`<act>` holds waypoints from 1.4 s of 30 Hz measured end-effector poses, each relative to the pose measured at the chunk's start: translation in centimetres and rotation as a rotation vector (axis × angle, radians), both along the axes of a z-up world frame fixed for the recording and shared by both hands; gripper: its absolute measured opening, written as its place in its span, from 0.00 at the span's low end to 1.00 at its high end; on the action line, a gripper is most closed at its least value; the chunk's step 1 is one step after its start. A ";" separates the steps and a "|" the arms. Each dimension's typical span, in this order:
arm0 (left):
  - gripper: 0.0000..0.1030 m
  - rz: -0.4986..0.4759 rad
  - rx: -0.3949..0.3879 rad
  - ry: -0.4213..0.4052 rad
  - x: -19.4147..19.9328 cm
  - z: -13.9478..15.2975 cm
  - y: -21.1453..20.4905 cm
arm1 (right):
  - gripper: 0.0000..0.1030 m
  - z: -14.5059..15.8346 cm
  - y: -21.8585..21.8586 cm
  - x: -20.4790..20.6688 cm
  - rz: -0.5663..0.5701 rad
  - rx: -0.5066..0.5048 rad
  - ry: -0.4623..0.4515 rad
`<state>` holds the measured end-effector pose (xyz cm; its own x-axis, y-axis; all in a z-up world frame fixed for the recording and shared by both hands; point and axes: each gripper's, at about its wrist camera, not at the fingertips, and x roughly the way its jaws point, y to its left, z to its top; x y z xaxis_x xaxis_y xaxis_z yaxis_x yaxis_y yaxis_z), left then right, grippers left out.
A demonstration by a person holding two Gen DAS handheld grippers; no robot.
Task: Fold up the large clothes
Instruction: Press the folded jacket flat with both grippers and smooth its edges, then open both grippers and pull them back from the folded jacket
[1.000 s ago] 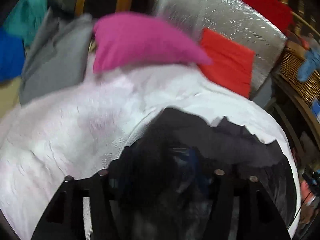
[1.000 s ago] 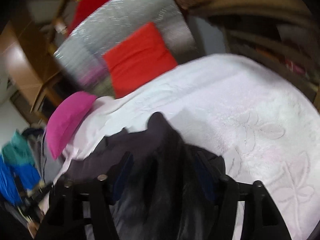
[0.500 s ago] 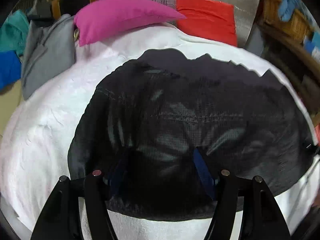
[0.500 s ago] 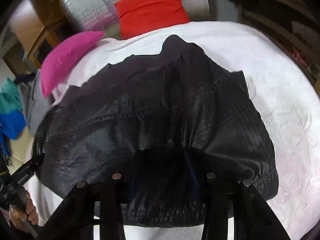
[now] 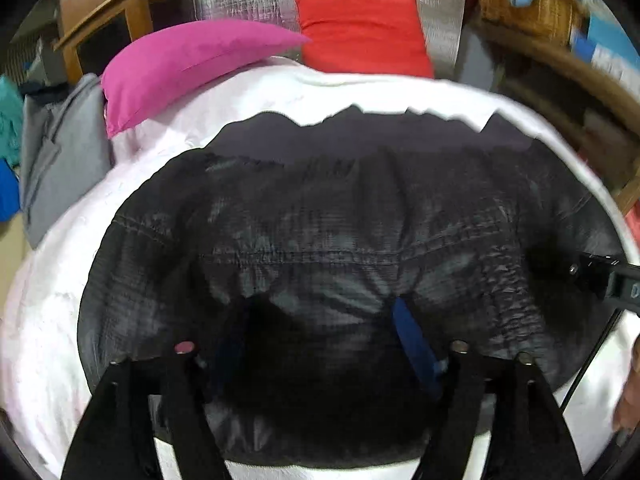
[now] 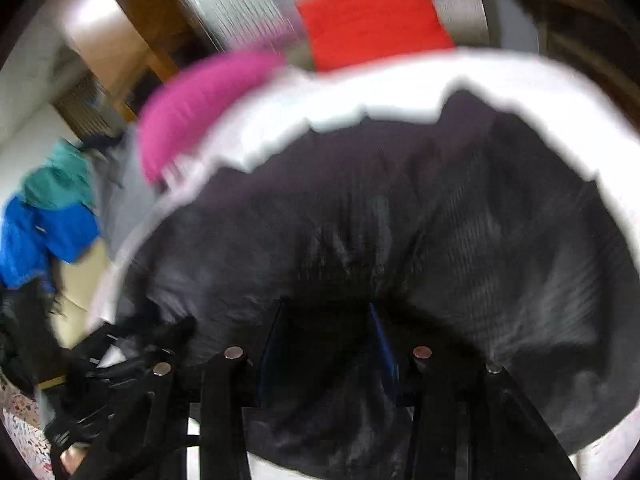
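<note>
Gripping the near hem of the black jacket (image 5: 320, 232) with both my left tongs (image 5: 320, 328) and right tongs (image 6: 326, 320) clenched on its fabric, I hold it spread over the white bedspread (image 5: 52, 300), below the pink pillow (image 5: 188, 64) and red cushion (image 5: 364, 36).

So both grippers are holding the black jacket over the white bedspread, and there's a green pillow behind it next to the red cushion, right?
Not quite. The pillow is magenta pink, not green, as the left wrist view shows. The rest holds: both grippers, left and right, grip the black jacket over the white bedspread, beside the red cushion.
</note>
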<state>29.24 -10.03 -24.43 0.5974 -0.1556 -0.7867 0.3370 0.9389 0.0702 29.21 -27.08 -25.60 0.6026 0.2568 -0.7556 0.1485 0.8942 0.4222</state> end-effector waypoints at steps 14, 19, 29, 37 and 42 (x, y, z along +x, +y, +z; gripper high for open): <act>0.78 0.082 0.017 -0.068 -1.6 2.1 3.4 | 0.44 4.7 -5.3 -8.1 -0.176 -0.110 -0.130; 0.78 0.187 0.074 -0.064 -1.5 1.2 6.3 | 0.44 2.5 -7.8 -9.5 -0.260 -0.099 -0.024; 0.85 0.218 0.055 -0.009 -0.8 0.3 7.5 | 0.44 2.0 -6.8 -9.5 -0.215 -0.051 -0.058; 0.86 0.394 0.046 -0.005 0.0 -0.1 12.1 | 0.47 1.0 -0.5 -8.0 -0.010 -0.067 -0.040; 0.86 0.358 0.059 -0.013 -0.3 0.1 11.6 | 0.51 0.6 0.3 -7.6 0.000 -0.082 0.000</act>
